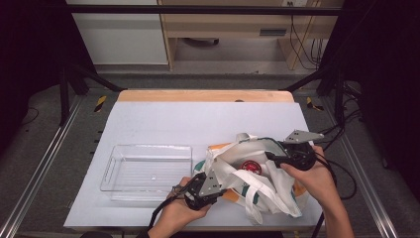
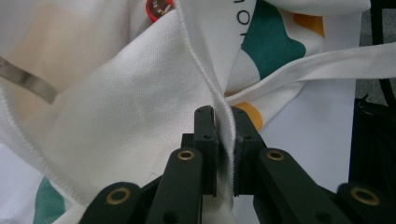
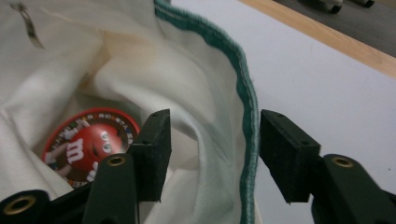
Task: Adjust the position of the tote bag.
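From the high view we saw a white tote bag (image 1: 247, 181) lying crumpled on the near right part of the white table (image 1: 163, 121), its mouth gaping upward and a red round tin (image 1: 251, 167) showing inside it. The left gripper (image 1: 214, 186) sat at the bag's near left edge, and the right gripper (image 1: 277, 153) sat at the bag's far right rim. Left of the bag, well apart from both claws, a clear plastic tray (image 1: 116, 173) rested on the table.

In the left gripper view we found the jaws pressed together on a fold of the bag's white cloth (image 2: 140, 112), the stitched hem running up and away from between the pads. A white strap (image 2: 317, 65) crossed to the right beyond the jaws, and the red tin (image 2: 159, 8) peeked out at the far top edge, well apart from this claw.

In the right gripper view we saw the jaws spread, not pressing on anything. The bag's green-trimmed rim (image 3: 245, 107) stood between them, nearer the right pad, though we could not tell whether it touched that pad. The red tin (image 3: 86, 142) lay down inside the bag, just left of the left jaw and partly hidden behind it.
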`<state>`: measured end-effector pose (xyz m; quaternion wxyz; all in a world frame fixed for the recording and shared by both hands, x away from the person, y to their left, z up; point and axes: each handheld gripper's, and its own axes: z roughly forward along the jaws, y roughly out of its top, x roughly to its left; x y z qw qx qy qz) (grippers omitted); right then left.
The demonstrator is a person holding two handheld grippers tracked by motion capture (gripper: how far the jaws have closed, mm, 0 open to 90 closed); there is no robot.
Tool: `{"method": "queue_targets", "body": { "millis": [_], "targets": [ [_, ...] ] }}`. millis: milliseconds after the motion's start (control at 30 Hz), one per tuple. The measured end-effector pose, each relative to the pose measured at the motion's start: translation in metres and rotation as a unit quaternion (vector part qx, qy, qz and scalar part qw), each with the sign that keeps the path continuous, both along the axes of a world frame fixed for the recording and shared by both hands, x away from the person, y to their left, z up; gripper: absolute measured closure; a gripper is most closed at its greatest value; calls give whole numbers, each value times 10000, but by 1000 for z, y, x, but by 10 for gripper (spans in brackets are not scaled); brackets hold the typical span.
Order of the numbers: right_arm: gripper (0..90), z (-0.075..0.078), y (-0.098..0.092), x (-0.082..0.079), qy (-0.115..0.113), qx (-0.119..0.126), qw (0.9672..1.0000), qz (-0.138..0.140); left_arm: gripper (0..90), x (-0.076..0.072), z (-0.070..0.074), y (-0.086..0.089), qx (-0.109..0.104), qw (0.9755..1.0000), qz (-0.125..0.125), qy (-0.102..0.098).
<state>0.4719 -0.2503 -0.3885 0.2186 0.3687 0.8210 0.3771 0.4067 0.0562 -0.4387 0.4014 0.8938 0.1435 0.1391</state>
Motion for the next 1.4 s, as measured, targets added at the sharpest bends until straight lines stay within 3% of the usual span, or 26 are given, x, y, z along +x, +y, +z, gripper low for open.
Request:
{"method": "queue_targets", "body": {
  "millis": [133, 200, 300, 400, 600, 767, 900, 1000, 1200, 1400],
  "targets": [
    [615, -7, 2, 1, 145, -185, 9997, 44, 814, 0, 3, 1, -23, 10000, 4, -59],
    [737, -8, 3, 1, 145, -305, 9994, 19, 774, 1, 7, 2, -44, 9999, 47, -81],
    [825, -6, 2, 0, 188, -229, 9995, 61, 692, 3, 13, 5, -141, 9996, 175, -145],
    [855, -3, 4, -2, 193, -184, 9996, 79, 606, 6, 20, 7, -417, 9990, 185, -41],
    [865, 2, 8, -6, 171, -129, 9996, 166, 559, 11, 32, -4, -562, 9983, 40, -124],
    [865, 4, 8, -8, 167, -75, 9996, 203, 553, 14, 39, -22, -537, 9983, -112, -200],
    [865, 5, 8, -9, 165, -43, 9996, 230, 543, 17, 43, -33, -279, 9992, -36, -286],
    [865, 5, 8, -9, 168, -32, 9996, 236, 594, 20, 44, -38, -213, 9995, -38, -234],
    [867, 4, 8, -9, 202, -23, 9995, 251, 819, 23, 49, -40, -217, 9996, -67, -149],
    [866, 3, 7, -8, 211, -6, 9995, 235, 869, 16, 45, -33, -230, 9996, -146, -92]
  ]
}}
